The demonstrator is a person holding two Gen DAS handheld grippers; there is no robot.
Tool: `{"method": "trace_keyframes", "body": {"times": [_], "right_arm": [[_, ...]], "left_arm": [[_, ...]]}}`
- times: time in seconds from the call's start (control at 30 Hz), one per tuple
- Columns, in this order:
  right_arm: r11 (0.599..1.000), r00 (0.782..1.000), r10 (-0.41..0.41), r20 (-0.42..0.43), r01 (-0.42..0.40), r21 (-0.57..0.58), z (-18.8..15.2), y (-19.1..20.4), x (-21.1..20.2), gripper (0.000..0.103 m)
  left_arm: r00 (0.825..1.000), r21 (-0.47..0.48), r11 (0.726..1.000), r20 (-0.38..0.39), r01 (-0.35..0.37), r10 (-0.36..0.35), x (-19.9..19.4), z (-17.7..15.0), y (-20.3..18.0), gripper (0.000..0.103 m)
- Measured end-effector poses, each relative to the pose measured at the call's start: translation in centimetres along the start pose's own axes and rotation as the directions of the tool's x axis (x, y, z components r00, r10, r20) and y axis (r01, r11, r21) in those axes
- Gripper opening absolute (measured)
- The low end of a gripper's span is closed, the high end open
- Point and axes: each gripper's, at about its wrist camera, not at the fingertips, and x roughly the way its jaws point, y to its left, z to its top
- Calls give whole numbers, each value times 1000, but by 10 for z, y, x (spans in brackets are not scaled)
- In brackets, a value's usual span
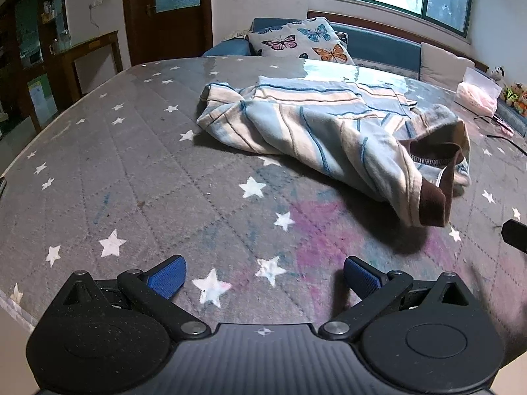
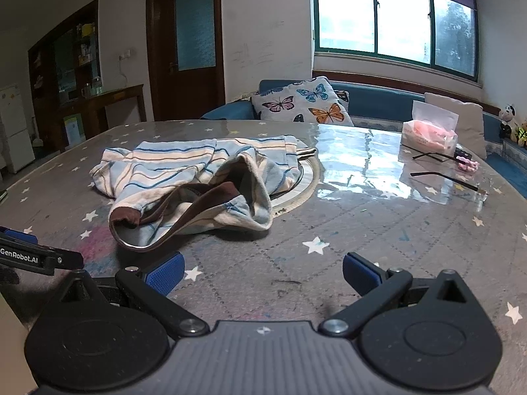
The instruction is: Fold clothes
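A crumpled striped garment [image 1: 316,125] of soft knit cotton, banded in pale blue, cream and thin dark-blue lines and trimmed with brown ribbed edging, lies in a loose heap on a round table [image 1: 115,171] near its middle. The table is covered in grey quilted cloth printed with white stars, under a glossy clear sheet that mirrors the window [image 2: 395,23]; a faded pink stain marks the cloth in front of the heap. The garment's brown-edged opening [image 2: 184,207] gapes toward both cameras, its folds bunched and uneven, and its far side overlaps a round inset ring [image 2: 306,181] in the tabletop.

The left gripper [image 1: 265,278] hovers over bare cloth short of the garment, its ridged blue pads [image 1: 168,278] spread wide and grasping nothing. The right gripper [image 2: 263,271] is likewise spread and empty, its left pad close to the garment's near hem; whether they touch cannot be told.

On the table's right side, well apart from the garment, sit a tissue pack [image 2: 431,128], black spectacles [image 2: 441,164] and a small pink item [image 2: 467,164]. Behind the table stand a blue sofa [image 2: 378,102] with a butterfly-print cushion [image 2: 303,105] and a dark wooden door [image 2: 187,42]
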Motion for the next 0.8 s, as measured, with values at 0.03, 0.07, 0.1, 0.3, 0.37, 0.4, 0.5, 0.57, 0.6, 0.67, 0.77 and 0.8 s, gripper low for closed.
{"method": "trace_keyframes", "body": {"times": [0.03, 0.07, 0.1, 0.3, 0.37, 0.4, 0.5, 0.57, 0.6, 0.67, 0.77, 0.8], "right_arm": [[1000, 1000, 1, -1, -1, -1, 0, 0, 0, 103], [1000, 1000, 3, -1, -3, -2, 0, 1, 0, 103], [1000, 1000, 5, -2, -5, -3, 0, 2, 0, 103], [1000, 1000, 11, -8, -11, -10, 1, 5, 0, 103], [1000, 1000, 17, -11, -17, -11, 0, 6, 0, 103], [1000, 1000, 19, -13, -20, -11, 0, 7, 1, 103], [1000, 1000, 22, -18, -23, -16, 0, 9, 2, 103], [1000, 1000, 23, -21, -24, -20, 1, 10, 2, 103], [999, 999, 23, -22, -24, -21, 2, 11, 3, 103], [999, 999, 25, -22, -25, -22, 2, 11, 3, 103], [999, 999, 25, -23, -26, -26, 4, 11, 4, 103], [999, 999, 25, -23, -25, -27, 4, 11, 4, 103]], "left_arm": [[1000, 1, 1000, -1, 0, 0, 0, 0, 0, 103], [1000, 2, 1000, -2, 2, -2, 0, 0, -1, 103], [1000, 3, 1000, -3, 3, -3, -1, 0, -1, 103], [1000, 9, 1000, -9, -4, 4, 0, 1, -3, 103], [1000, 9, 1000, -11, -3, 3, 1, 2, -3, 103], [1000, 9, 1000, -11, -3, 3, 2, 2, -3, 103], [1000, 9, 1000, -10, -2, 2, 2, 3, -2, 103], [1000, 10, 1000, -7, -1, 1, 2, 3, -2, 103], [1000, 12, 1000, -6, -1, 1, 3, 3, -2, 103], [1000, 16, 1000, -3, -2, 2, 3, 4, -2, 103], [1000, 24, 1000, -1, 0, 0, 4, 6, -3, 103], [1000, 25, 1000, 0, -1, 1, 5, 6, -4, 103]]}}
